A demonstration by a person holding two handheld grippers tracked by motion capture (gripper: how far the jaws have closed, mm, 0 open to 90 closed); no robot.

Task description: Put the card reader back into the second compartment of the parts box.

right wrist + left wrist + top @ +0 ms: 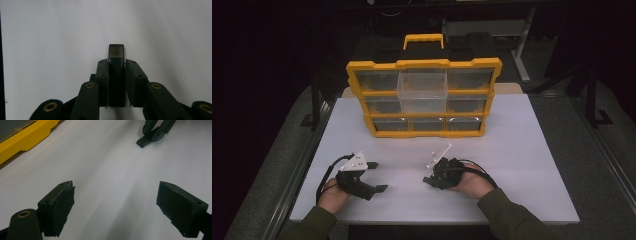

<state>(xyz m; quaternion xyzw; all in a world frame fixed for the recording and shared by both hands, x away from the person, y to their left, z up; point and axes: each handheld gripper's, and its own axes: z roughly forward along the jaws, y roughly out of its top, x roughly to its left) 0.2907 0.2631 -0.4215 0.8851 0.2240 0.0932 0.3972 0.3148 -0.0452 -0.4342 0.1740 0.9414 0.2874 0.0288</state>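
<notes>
Block (116,53), small & dark, sat clamped in the right gripper (116,65), low over the table (522,150), prob. bound for the organizer (424,97) at the back w/ one drawer (422,92) pulled out. Left gripper (116,202) rested nearby, jaws apart, empty.

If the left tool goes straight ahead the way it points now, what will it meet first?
Probably the right tool. The left tool stands open over bare white table, and the right tool's black tip lies ahead, slightly to one side. Depth is unclear, so it might pass beside it.
</notes>
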